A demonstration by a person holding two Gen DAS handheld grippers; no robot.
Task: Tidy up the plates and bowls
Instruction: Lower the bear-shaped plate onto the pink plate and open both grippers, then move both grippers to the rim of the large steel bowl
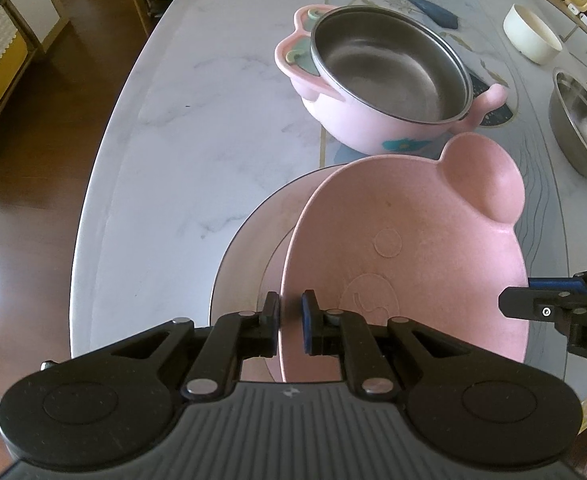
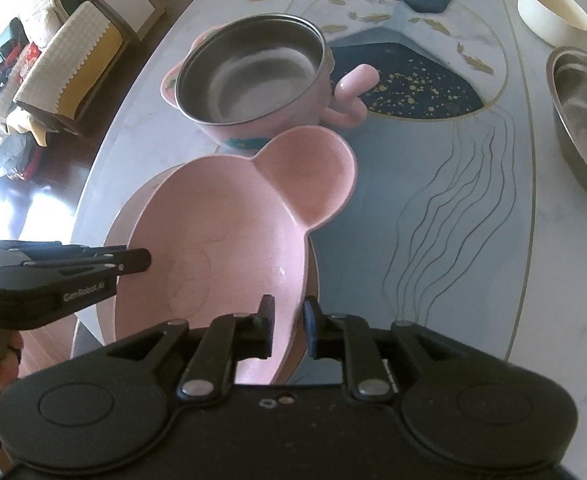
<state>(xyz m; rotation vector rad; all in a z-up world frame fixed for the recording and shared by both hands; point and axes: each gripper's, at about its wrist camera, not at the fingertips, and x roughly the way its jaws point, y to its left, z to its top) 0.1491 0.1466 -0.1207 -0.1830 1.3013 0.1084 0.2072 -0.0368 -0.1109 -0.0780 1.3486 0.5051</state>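
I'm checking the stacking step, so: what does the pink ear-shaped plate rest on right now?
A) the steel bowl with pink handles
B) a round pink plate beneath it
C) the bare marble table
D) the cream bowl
B: the pink ear-shaped plate lies tilted over the round pink plate beneath it, while the steel bowl with pink handles stands apart behind.

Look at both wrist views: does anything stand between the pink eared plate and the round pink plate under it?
Nothing visible does. The eared plate sits tilted right over the round pink plate, its rim between the fingers of the left gripper and the right gripper. The pink pot stands behind, clear of both.
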